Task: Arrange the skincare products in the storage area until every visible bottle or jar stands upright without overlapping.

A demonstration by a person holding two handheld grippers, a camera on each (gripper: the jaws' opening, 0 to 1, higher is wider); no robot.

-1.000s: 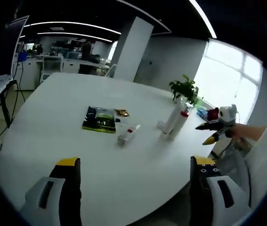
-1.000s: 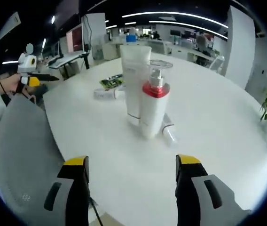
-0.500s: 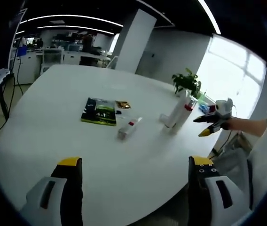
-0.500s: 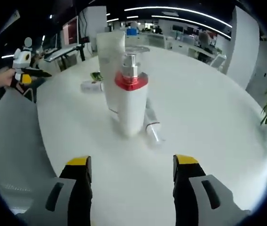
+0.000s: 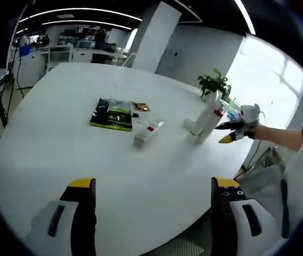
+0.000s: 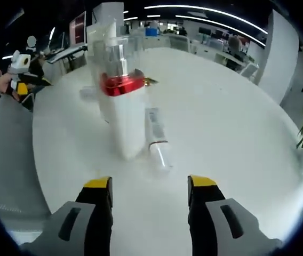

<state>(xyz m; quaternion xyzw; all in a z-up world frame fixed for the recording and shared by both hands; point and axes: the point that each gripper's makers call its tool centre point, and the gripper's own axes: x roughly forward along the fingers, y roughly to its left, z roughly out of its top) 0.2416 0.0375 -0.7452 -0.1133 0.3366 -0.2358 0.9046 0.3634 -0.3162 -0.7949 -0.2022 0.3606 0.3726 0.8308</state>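
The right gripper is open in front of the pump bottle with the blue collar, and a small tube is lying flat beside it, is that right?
Not quite: the pump bottle has a red collar, not blue, as the right gripper view shows. The rest holds: the right gripper is open before it, and the small tube lies flat beside it.

Open-plan office, large white table.
White table [image 5: 61, 154], white pillar [image 5: 150, 37], bright window [image 5: 263, 80], ceiling strip lights [image 6: 205, 10], distant desks [image 6: 215, 50].

White pump bottle [image 6: 120, 114] with a shiny red collar, clear cap on top. The tube [image 6: 156, 137] lying beside it is white with a thin red band. Table [image 5: 61, 154] is plain white, packet [image 5: 112, 114] at centre-left is green and black.
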